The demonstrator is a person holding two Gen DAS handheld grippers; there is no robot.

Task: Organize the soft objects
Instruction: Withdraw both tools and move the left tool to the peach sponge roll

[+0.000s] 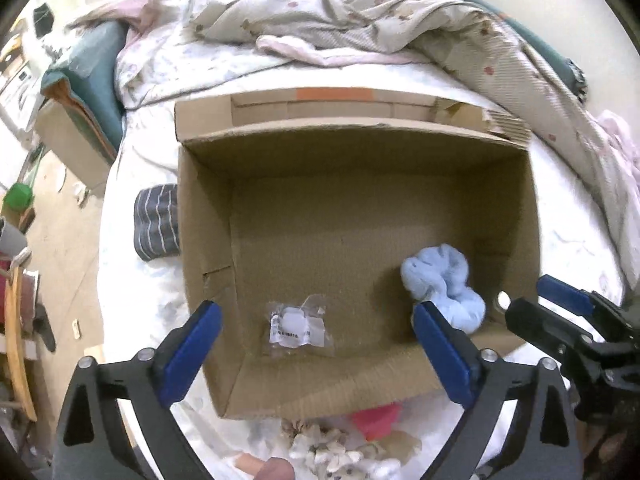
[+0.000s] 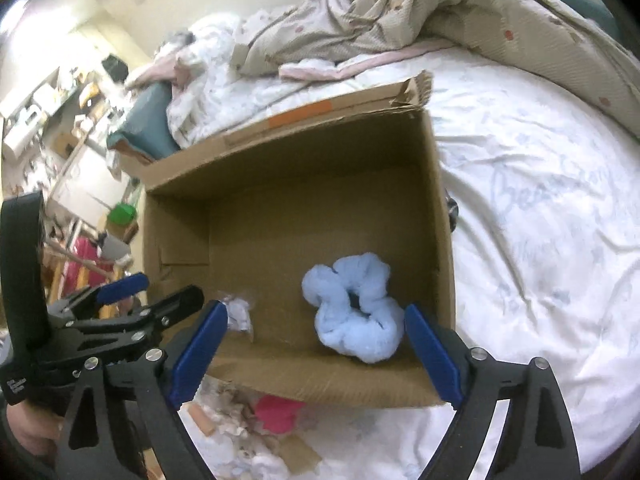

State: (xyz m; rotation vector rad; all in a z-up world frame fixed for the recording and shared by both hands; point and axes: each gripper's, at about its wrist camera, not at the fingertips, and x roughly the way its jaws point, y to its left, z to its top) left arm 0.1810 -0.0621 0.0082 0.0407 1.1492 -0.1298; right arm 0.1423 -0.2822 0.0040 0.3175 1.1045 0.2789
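Open cardboard box [image 1: 400,152] on a bed [image 2: 540,200]. A light blue scrunchie [image 2: 352,308] lies on the box floor in the near right corner; a small plastic packet [image 1: 298,326] lies near the front wall, left of it. Left gripper [image 1: 318,352] and right gripper [image 2: 316,356] hover above the near rim, jaws spread wide, grasping nothing. A pink item [image 2: 276,412] lies on the bed just in front of the box; a striped cloth [image 1: 157,220] lies at its left.

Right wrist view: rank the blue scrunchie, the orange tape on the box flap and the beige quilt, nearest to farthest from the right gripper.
From the right gripper:
1. Blue scrunchie, inside the cardboard box, near wall, just ahead of the fingers.
2. Orange tape, on the far flap.
3. Beige quilt, bunched beyond the box.
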